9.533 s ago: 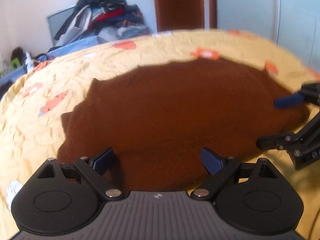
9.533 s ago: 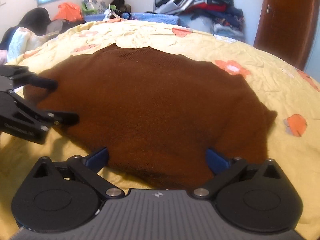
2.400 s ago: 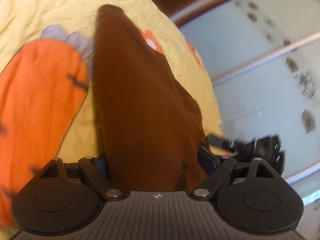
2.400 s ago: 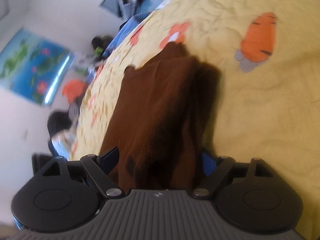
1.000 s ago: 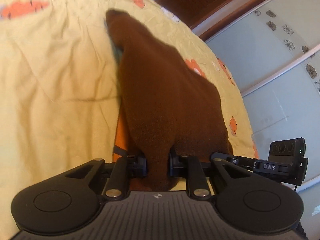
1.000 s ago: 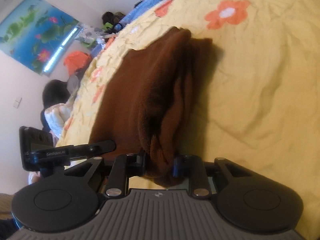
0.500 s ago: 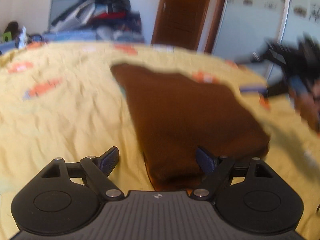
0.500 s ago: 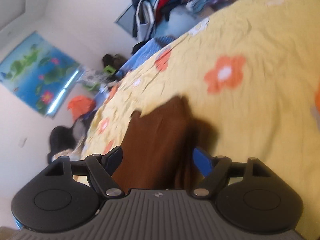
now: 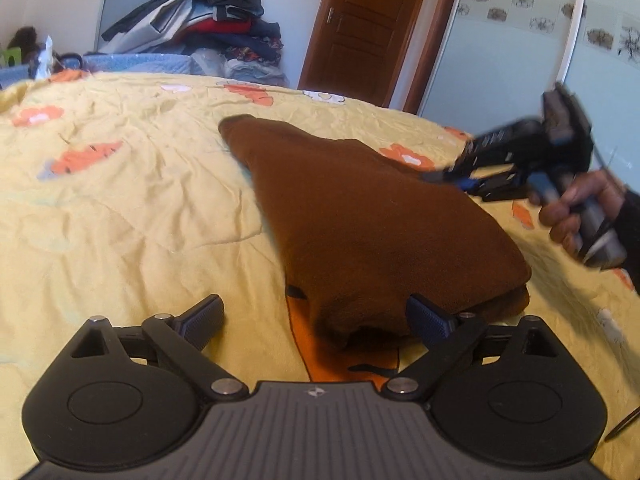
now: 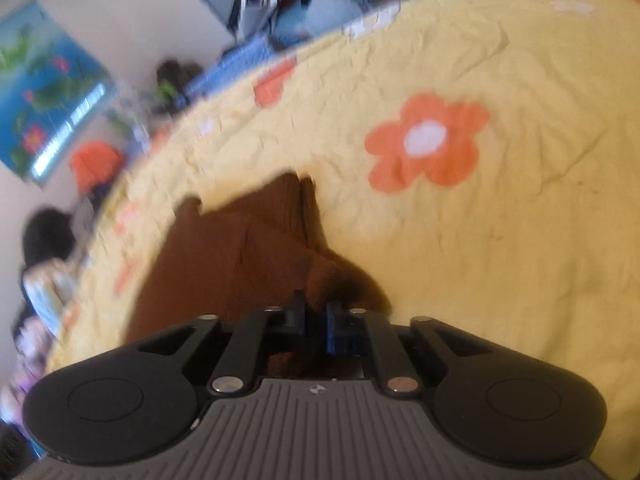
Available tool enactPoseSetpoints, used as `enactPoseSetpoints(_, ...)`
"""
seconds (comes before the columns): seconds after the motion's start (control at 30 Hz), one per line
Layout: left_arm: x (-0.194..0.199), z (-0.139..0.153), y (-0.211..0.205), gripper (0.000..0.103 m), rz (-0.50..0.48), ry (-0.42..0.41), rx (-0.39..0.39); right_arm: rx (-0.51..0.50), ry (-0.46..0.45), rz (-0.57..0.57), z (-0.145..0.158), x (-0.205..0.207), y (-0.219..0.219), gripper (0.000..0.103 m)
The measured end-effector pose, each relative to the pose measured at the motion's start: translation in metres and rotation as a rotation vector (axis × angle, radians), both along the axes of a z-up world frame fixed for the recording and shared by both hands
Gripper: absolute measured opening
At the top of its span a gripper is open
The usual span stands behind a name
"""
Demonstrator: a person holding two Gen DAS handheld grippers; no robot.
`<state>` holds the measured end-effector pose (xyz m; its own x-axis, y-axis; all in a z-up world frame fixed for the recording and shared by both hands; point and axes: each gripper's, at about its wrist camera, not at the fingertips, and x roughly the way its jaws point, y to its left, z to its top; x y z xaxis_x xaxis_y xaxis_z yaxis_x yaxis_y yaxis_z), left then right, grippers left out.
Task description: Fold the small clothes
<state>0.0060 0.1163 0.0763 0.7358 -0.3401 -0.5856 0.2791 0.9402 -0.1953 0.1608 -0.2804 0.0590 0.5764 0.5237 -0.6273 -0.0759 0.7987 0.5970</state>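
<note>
midway across a bed (image 9: 120, 216) spread with a yellow, orange-flowered cover, a folded brown sweater (image 9: 368, 216) lies in a long wedge, its narrow end toward the far side. the left gripper (image 9: 316, 316) hovers at the garment's near edge, fingers (image 9: 204, 316) spread wide and holding nothing, the right-hand one touching or just beside the cloth. the right gripper (image 10: 316, 316), seen in the left wrist view held in a hand (image 9: 576, 204) at the sweater's far right side, has its fingers closed on a bunched fold of the brown knit. behind the bed, a heap of clothes (image 9: 208, 20) is piled against the wall, beside a brown wooden door (image 9: 360, 28) and a pale sliding wardrobe panel (image 9: 508, 60). a blue flowered poster (image 10: 44, 92) hangs on the wall in the blurred right wrist view.
</note>
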Motion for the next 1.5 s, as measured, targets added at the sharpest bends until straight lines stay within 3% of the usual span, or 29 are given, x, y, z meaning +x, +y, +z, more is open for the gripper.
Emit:
enactPoseSetpoints(0.1, -0.015, 0.025, -0.004, 0.098, -0.06, -0.106, -0.023, -0.019, -0.145, -0.062, 0.035, -0.009, -0.003, 0.043)
enactPoseSetpoints(0.13, -0.015, 0.03, -0.012, 0.098, -0.091, -0.129, 0.003, -0.001, -0.158, -0.044, 0.045, -0.006, 0.003, 0.044)
enactPoseSetpoints(0.2, -0.008, 0.032, -0.034, 0.098, -0.152, -0.139, 0.072, 0.049, -0.137, 0.035, 0.051, 0.006, 0.024, 0.058)
enactPoseSetpoints(0.3, 0.017, 0.015, -0.068, 0.098, -0.235, -0.065, 0.146, 0.029, -0.079, 0.155, 0.036, 0.023, 0.072, 0.072)
enactPoseSetpoints(0.33, 0.026, 0.006, -0.076, 0.099, -0.251, -0.014, 0.148, 0.0, -0.035, 0.183, 0.023, 0.032, 0.085, 0.072)
enactPoseSetpoints(0.37, 0.03, 0.001, -0.084, 0.103, -0.26, -0.018, 0.165, -0.058, 0.013, 0.197, 0.004, 0.041, 0.097, 0.072)
enactPoseSetpoints(0.43, 0.028, -0.002, -0.1, 0.103, -0.294, -0.043, 0.271, -0.113, -0.077, 0.197, -0.008, 0.041, 0.1, 0.072)
enactPoseSetpoints(0.47, 0.026, 0.0, -0.103, 0.103, -0.301, -0.044, 0.304, -0.127, -0.059, 0.185, -0.005, 0.042, 0.1, 0.066)
enactPoseSetpoints(0.53, 0.015, 0.014, -0.089, 0.103, -0.298, -0.067, 0.241, -0.143, -0.029, 0.168, 0.012, 0.029, 0.096, 0.068)
enactPoseSetpoints(0.6, -0.002, 0.024, -0.066, 0.103, -0.266, -0.117, 0.161, -0.109, -0.099, 0.188, 0.031, -0.002, 0.081, 0.075)
enactPoseSetpoints(0.67, -0.015, 0.024, -0.051, 0.103, -0.216, -0.149, 0.184, -0.061, -0.147, 0.217, 0.045, -0.041, 0.059, 0.082)
enactPoseSetpoints(0.73, -0.017, 0.015, -0.047, 0.103, -0.162, -0.138, 0.268, -0.066, -0.149, 0.23, 0.047, -0.07, 0.044, 0.081)
enactPoseSetpoints(0.83, -0.008, 0.002, -0.049, 0.098, -0.117, -0.098, 0.329, -0.093, -0.111, 0.236, 0.037, -0.096, 0.031, 0.07)
enactPoseSetpoints(0.9, 0.0, 0.002, -0.054, 0.089, -0.109, -0.066, 0.305, -0.11, -0.067, 0.272, 0.024, -0.099, 0.038, 0.049)
enactPoseSetpoints(0.97, 0.009, -0.001, -0.059, 0.082, -0.107, -0.058, 0.297, -0.155, -0.057, 0.317, 0.009, -0.1, 0.051, 0.046)
enactPoseSetpoints(1.03, 0.018, -0.009, -0.062, 0.066, -0.081, -0.03, 0.303, -0.217, -0.08, 0.334, 0.008, -0.103, 0.055, 0.027)
enactPoseSetpoints(1.07, 0.017, -0.01, -0.056, 0.046, -0.071, -0.021, 0.248, -0.207, -0.074, 0.333, 0.011, -0.101, 0.05, 0.015)
enactPoseSetpoints(1.13, 0.018, -0.007, -0.043, 0.025, -0.043, 0.018, 0.162, -0.18, -0.088, 0.298, 0.019, -0.099, 0.034, 0.014)
enactPoseSetpoints(1.23, 0.014, -0.009, -0.031, 0.018, -0.019, 0.034, 0.1, -0.18, -0.025, 0.3, -0.001, -0.093, 0.024, 0.014)
enactPoseSetpoints(1.3, 0.006, -0.007, -0.034, 0.017, -0.02, 0.026, 0.12, -0.178, -0.049, 0.298, 0.0, -0.098, 0.027, 0.018)
enactPoseSetpoints(1.33, 0.004, -0.005, -0.034, 0.016, -0.02, 0.031, 0.119, -0.164, -0.036, 0.299, 0.004, -0.098, 0.027, 0.025)
enactPoseSetpoints(1.4, 0.002, 0.0, -0.027, 0.016, -0.014, 0.058, 0.092, -0.103, -0.023, 0.274, 0.014, -0.098, 0.022, 0.057)
enactPoseSetpoints(1.47, 0.001, 0.008, -0.013, 0.017, -0.021, 0.098, 0.037, -0.049, -0.087, 0.219, 0.03, -0.1, 0.012, 0.073)
enactPoseSetpoints(1.5, -0.002, 0.013, -0.005, 0.017, -0.01, 0.108, 0.014, -0.031, -0.114, 0.195, 0.039, -0.099, 0.008, 0.075)
